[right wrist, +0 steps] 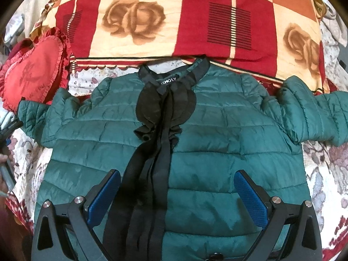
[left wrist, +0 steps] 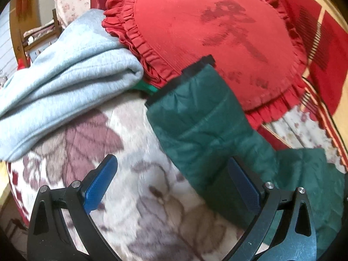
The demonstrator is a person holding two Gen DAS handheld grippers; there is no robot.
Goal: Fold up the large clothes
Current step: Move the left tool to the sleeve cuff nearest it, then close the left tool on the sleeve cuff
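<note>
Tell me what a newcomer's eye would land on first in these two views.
First, the green quilted jacket, spread flat on the bed with its black ribbon trim running down the front and both sleeves out. Next, the red heart-shaped pillow by the jacket's cuff, beside a folded grey garment.

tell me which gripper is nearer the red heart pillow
Left. The left gripper is open by the sleeve cuff touching the heart pillow; the right gripper is open over the jacket's front.

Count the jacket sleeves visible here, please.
2. One sleeve reaches toward the heart cushion; the other sleeve stretches out to the opposite side. Both lie flat, unfolded, on the bed.
</note>
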